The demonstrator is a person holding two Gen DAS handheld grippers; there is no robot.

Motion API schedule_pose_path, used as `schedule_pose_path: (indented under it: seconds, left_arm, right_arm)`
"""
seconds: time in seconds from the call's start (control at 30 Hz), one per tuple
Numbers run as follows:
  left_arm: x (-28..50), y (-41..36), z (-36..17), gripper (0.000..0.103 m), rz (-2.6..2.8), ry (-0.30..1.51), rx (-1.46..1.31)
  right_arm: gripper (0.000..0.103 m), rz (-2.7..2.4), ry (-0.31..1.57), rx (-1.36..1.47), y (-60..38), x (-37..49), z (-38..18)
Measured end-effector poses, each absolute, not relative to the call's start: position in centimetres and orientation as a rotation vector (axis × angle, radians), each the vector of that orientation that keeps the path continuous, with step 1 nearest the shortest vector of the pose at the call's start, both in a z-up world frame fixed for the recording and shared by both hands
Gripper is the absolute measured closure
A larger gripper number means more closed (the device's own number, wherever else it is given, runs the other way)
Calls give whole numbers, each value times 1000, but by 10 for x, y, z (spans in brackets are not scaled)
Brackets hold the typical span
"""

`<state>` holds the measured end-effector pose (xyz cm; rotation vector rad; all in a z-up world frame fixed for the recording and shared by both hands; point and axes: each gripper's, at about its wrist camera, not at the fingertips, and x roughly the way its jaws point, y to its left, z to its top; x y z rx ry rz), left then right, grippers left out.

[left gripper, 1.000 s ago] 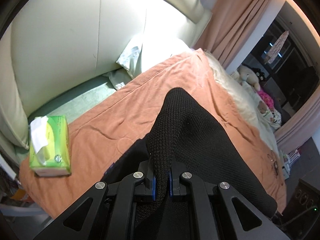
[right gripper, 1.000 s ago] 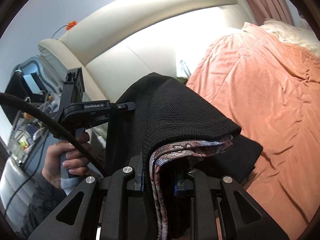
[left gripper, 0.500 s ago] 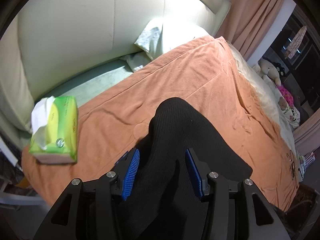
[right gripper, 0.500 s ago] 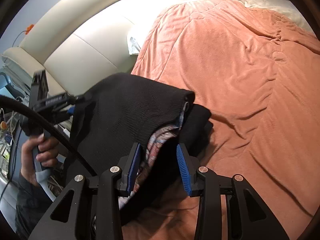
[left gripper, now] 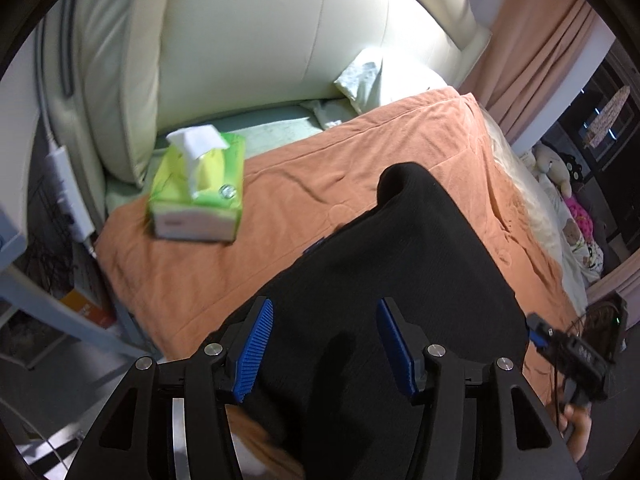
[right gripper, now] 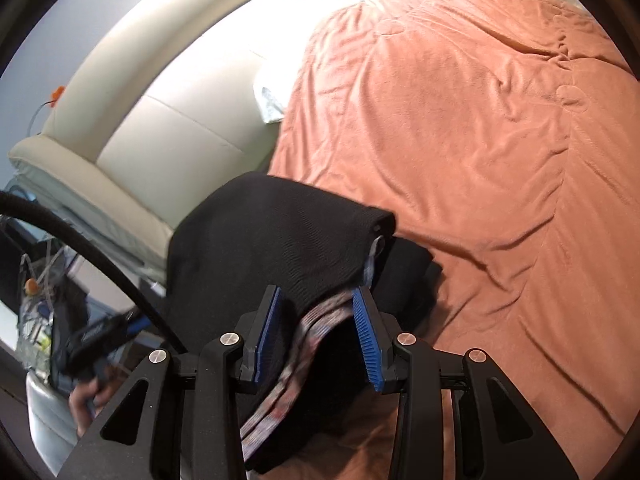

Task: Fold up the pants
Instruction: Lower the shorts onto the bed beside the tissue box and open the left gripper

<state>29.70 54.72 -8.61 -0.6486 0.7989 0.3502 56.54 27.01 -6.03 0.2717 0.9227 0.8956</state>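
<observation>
The black knit pants (left gripper: 420, 264) lie folded on the orange blanket (left gripper: 304, 184) near the bed's edge. My left gripper (left gripper: 325, 346) hovers over their near end, its jaws opening, with the cloth below and between the blue pads but not pressed. In the right wrist view the pants (right gripper: 280, 236) show a patterned inner waistband (right gripper: 316, 320) that runs between the pads of my right gripper (right gripper: 318, 338), which stands open and does not pinch it. Each view shows the other gripper at its edge, held in a hand: the right gripper (left gripper: 568, 350), the left gripper (right gripper: 100, 332).
A green tissue box (left gripper: 200, 196) stands on the blanket's corner. The cream padded headboard (left gripper: 240, 40) and a pale pillow (left gripper: 372, 80) lie behind it. Plush toys (left gripper: 556, 164) sit at the far right. A black cable (right gripper: 100, 256) crosses the right wrist view. Wide orange blanket (right gripper: 480, 140) stretches to the right.
Both grippers were shut on the lifted pants a second ago; both have opened and sunk. The pants have dropped flat onto the blanket, and the left gripper has drawn back.
</observation>
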Motion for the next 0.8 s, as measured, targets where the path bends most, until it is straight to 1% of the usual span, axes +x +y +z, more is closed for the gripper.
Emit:
schedule_pose_path:
  seconds: [0.1, 0.17, 0.2, 0.27, 0.53, 0.57, 0.6, 0.63, 0.67, 0.7, 0.73, 0.8]
  left_arm:
    - [283, 549, -93, 46, 380, 802, -656]
    - [276, 550, -99, 44, 390, 797, -674]
    - [272, 550, -103, 44, 396, 796, -682]
    - [270, 549, -110, 42, 400, 795, -689]
    - [263, 558, -139, 42, 413, 771, -770]
    - [263, 559, -140, 49, 417, 764, -772]
    - [263, 559, -139, 58, 424, 755, -771]
    - [266, 559, -138, 78, 426, 754, -760]
    - [268, 558, -136, 87, 438, 761, -740]
    - [268, 557, -134, 89, 444, 761, -726]
    - [271, 555, -131, 94, 450, 763, -706]
    - [274, 555, -124, 96, 466, 755, -677]
  right_arm:
    - [68, 901, 951, 273, 278, 579, -69]
    - [67, 905, 955, 266, 283, 587, -70]
    - [58, 905, 954, 259, 285, 589, -71]
    - [45, 896, 937, 237, 289, 593, -71]
    - [45, 877, 897, 237, 297, 605, -80]
    - [48, 855, 887, 234, 298, 606, -80]
    - [64, 845, 883, 233, 298, 608, -80]
    - [77, 849, 893, 229, 300, 611, -80]
    - [98, 846, 902, 217, 302, 612, -80]
    - [100, 837, 895, 207, 302, 611, -79]
    - [101, 844, 879, 198, 301, 609, -77]
    - [101, 842, 847, 151, 300, 603, -72]
